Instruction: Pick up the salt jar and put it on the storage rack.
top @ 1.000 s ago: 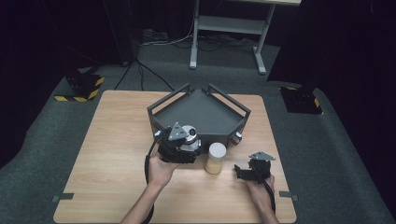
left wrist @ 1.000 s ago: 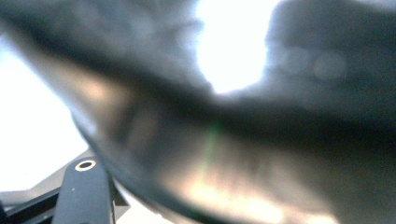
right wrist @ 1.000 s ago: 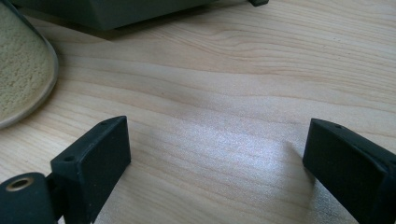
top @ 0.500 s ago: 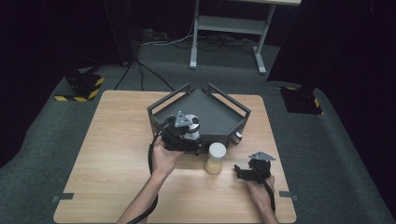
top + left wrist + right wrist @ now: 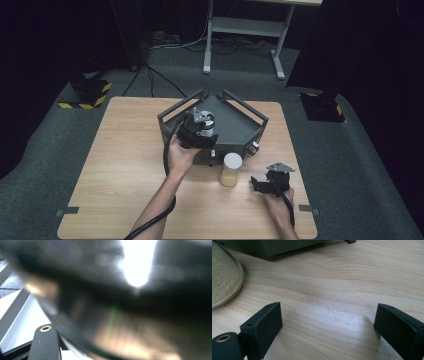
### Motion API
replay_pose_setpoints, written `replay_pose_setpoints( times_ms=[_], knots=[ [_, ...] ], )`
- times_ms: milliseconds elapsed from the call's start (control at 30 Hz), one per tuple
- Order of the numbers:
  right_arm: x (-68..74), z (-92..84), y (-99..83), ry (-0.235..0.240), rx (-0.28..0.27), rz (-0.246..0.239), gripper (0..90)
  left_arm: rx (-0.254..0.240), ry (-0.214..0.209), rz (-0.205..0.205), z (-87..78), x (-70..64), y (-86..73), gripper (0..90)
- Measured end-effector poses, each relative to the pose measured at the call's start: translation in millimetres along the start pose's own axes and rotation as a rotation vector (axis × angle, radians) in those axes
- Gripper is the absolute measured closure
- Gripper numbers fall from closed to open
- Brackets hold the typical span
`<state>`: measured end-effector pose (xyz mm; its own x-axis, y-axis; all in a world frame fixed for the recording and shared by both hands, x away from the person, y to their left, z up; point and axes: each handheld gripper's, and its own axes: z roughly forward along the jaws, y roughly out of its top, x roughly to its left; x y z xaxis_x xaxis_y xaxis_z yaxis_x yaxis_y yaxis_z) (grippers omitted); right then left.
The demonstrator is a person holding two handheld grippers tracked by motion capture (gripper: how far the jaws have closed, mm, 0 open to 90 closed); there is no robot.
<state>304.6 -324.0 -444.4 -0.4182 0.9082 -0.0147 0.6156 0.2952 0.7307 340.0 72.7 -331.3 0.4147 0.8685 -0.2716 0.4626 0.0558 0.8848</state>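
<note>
High view is showing my left gripper [image 5: 197,131] hanging over the near-left part of the dark tray [image 5: 240,122], its hand [image 5: 181,156] reaching in from below. Its jaws are sitting fully closed around something round and pale; the left gripper view is giving me a blurred, curved, glassy surface right against the lens, so I am reading it as a jar [image 5: 105,322], gripped, though I cannot be sure what it is. Beside that blur, the tray's floor and rail are showing at the left edge.

Moving right, a second jar [image 5: 231,169] with a white lid and yellowish filling is standing upright on the table [image 5: 115,165], just in front of the tray. Right again, my right gripper [image 5: 256,184] is resting low near the table edge, pointing toward that jar but apart from it. In the right gripper view its jaws are standing wide, having just eased inward slightly, with bare wood between them and the jar at the far left.
</note>
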Motion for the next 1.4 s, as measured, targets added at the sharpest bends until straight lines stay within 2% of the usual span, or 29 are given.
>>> replay_pose_setpoints(
  times_ms=[133,233,267,467,500,667,767,867,1100,1233,1400],
  knots=[
    [0.0,-0.1,-0.1,0.001,-0.001,-0.001,8.2,0.006,0.045,0.014,9.8,-2.0,2.8,30.1],
    [0.0,-0.3,-0.3,0.002,-0.001,-0.002,8.6,0.002,0.067,-0.001,15.3,-0.6,3.4,30.1],
    [-0.1,-0.2,-0.3,0.002,-0.002,-0.004,8.7,-0.009,0.069,-0.021,17.6,-0.3,1.9,30.1],
    [-0.2,-0.2,-0.3,0.004,-0.002,-0.006,8.7,-0.001,0.111,-0.026,25.6,3.5,-0.8,30.1],
    [-0.4,-0.2,-0.4,0.004,-0.002,-0.008,8.7,-0.011,0.121,-0.039,27.9,4.3,-3.8,30.1],
    [-0.2,-0.2,-0.5,0.004,-0.003,-0.009,8.9,0.002,0.14,-0.05,32.1,8.3,-6.5,30.1],
    [0.0,-0.3,-0.5,0.003,-0.003,-0.01,9.0,-0.01,0.145,-0.065,34.8,8.3,-10.3,30.1],
    [0.1,-0.3,-0.5,0.003,-0.003,-0.01,9.0,0.003,0.149,-0.053,34.9,9.7,-9.0,30.1],
    [0.2,-0.3,-0.6,0.002,-0.004,-0.01,9.0,-0.012,0.155,-0.059,38.2,9.2,-13.0,30.0],
    [0.3,-0.3,-0.6,0.002,-0.004,-0.01,9.0,-0.006,0.159,-0.044,39.0,8.4,-13.4,30.1],
    [0.6,-0.4,-0.7,0.001,-0.004,-0.012,9.2,-0.012,0.158,-0.055,40.5,9.3,-15.3,30.0]
  ],
)
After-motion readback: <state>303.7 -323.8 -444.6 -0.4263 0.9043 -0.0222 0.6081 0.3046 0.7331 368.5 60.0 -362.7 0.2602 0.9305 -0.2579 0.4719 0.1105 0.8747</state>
